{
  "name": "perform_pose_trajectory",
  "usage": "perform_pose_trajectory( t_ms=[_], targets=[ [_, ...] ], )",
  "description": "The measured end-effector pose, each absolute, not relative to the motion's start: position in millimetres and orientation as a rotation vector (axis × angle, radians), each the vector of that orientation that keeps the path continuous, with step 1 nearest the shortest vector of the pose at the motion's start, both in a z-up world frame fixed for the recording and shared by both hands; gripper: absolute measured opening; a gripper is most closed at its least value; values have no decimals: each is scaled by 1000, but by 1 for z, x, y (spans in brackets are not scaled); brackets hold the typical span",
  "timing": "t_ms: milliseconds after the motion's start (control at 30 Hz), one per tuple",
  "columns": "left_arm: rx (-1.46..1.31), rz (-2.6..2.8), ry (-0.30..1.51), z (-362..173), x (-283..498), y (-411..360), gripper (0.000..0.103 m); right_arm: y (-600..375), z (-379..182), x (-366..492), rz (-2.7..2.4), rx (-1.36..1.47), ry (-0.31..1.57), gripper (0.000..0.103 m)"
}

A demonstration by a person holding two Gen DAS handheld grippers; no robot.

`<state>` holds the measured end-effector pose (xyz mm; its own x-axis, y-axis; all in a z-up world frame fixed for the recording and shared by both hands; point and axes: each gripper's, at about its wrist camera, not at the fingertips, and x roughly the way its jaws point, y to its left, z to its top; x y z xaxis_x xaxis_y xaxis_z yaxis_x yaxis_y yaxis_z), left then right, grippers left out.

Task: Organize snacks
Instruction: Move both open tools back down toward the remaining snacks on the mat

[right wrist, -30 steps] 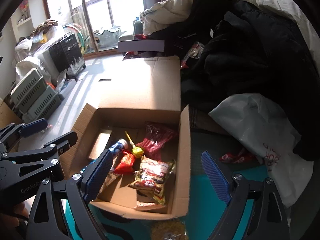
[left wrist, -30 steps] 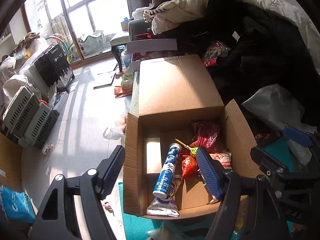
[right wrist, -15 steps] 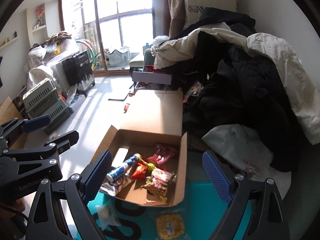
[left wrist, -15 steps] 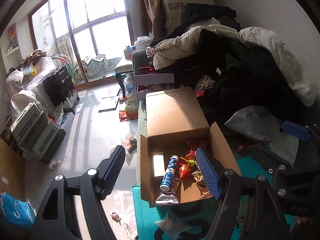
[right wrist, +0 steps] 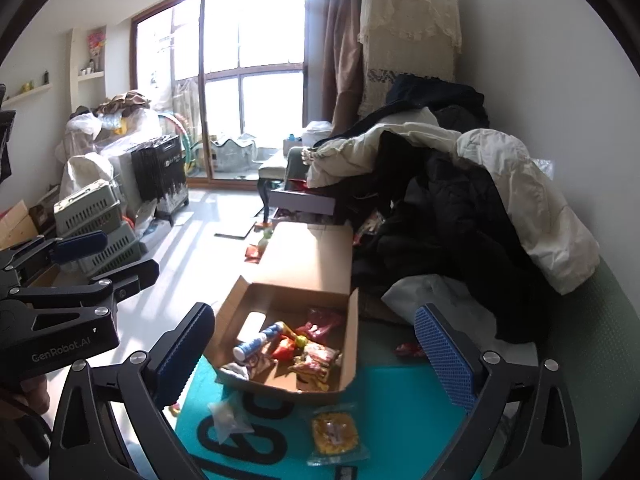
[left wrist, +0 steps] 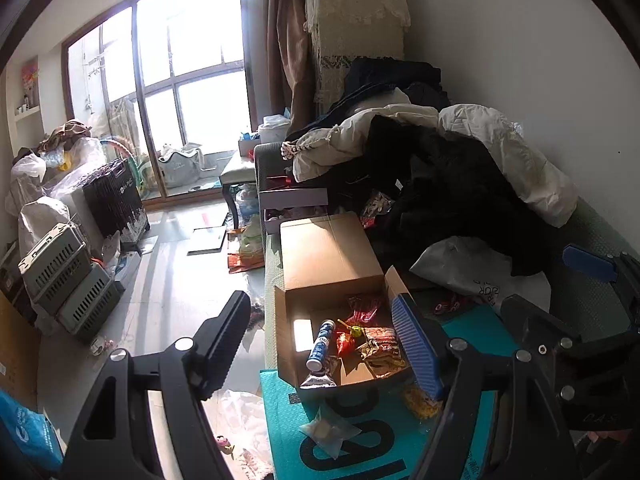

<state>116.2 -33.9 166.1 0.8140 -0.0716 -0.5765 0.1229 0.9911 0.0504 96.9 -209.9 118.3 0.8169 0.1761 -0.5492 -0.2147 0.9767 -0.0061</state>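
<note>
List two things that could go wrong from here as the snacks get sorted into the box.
1. The yellow packet and clear packet lie outside the box on the teal mat; they may get overlooked.
2. The box sits near the mat's floor-side edge, so a nudge from the left gripper or right gripper, both open and empty, might tip it off.

Heaped coats, stacked crates
</note>
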Motion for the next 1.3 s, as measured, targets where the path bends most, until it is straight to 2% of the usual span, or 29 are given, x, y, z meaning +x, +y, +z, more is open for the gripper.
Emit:
perform_pose_trajectory(
  t_ms=[233, 633, 1300],
  targets=[
    [77, -126, 620, 156, 75, -32, 73, -214, 113, 55, 201, -36, 573, 102],
    [89, -145, 682, 102, 21, -35, 73, -214, 55, -10, 190, 7, 629, 102],
    [-97, -118, 968, -21, 17, -9, 73, -216, -65, -16, 232, 35, 862, 102]
  ],
)
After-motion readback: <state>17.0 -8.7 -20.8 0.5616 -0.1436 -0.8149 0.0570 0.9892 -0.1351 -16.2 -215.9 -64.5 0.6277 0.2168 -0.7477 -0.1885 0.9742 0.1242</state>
